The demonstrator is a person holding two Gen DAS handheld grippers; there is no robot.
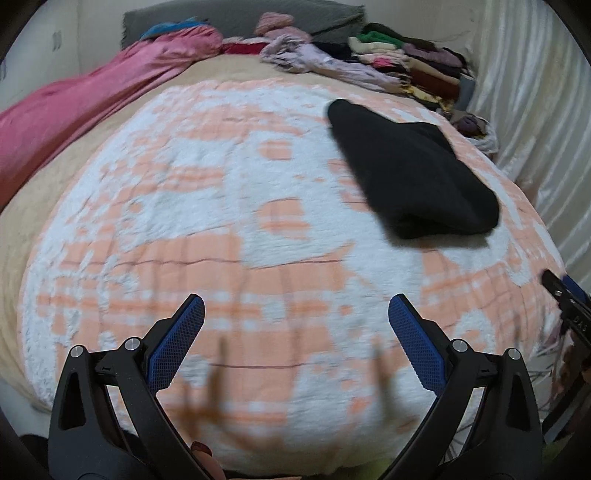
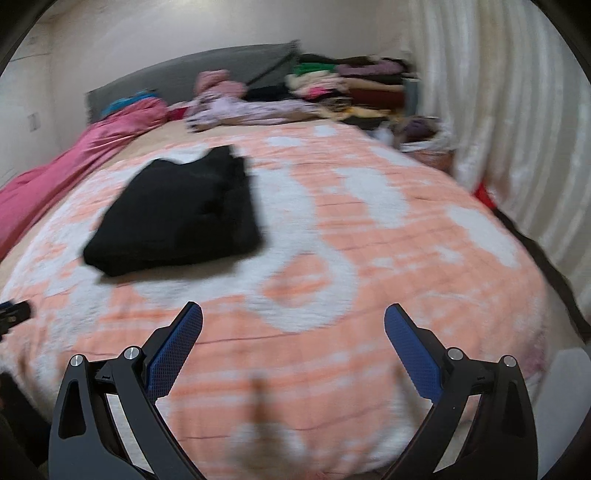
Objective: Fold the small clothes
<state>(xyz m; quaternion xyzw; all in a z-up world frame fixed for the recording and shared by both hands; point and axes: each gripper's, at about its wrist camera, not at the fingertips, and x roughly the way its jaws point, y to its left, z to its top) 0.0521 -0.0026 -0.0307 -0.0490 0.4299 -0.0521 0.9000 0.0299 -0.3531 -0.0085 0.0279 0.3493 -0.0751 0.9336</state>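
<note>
Both claws wide apart, empty

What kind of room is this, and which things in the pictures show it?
Most likely a bedroom. A wide bed with an orange and white blanket fills the view, a grey headboard stands at its far end, and a stack of folded clothes lies beside a curtain.

Bed with grey headboard, white curtain.
</note>
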